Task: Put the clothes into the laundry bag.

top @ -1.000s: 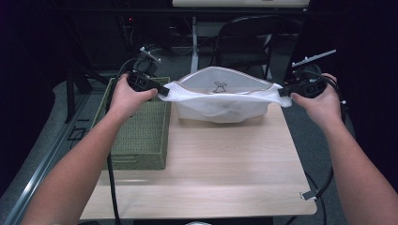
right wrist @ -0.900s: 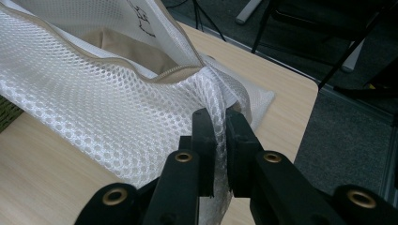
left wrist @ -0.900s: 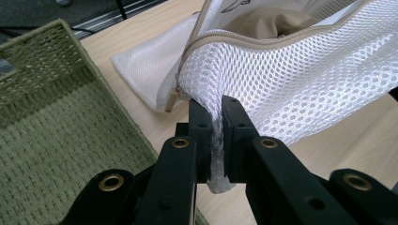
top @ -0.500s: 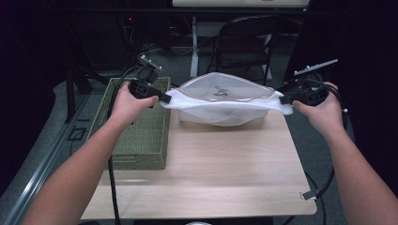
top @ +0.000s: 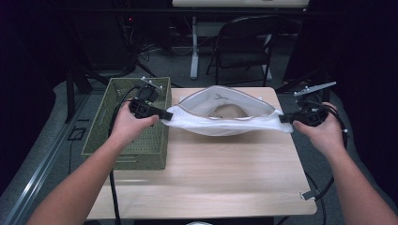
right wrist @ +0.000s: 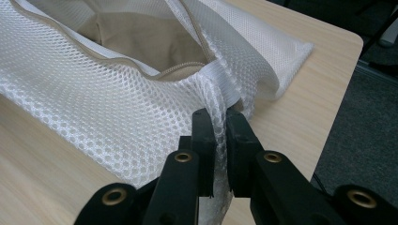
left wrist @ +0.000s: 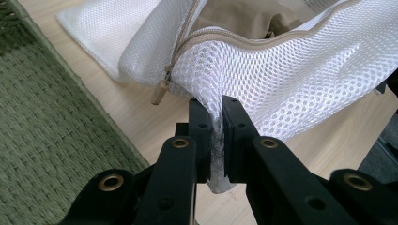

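The left gripper (left wrist: pixel 213 110) is clamped on one end of the white mesh bag (top: pixel 225 123), beside the green basket (top: pixel 126 136). The bag, stretched open between the grippers, sags onto the bench (top: pixel 211 178) — tan cloth (right wrist: pixel 141 37) already inside, zipping apparently left. The right gripper (right wrist: pixel 219 123) pinches the other end. The cloth is mostly hidden.
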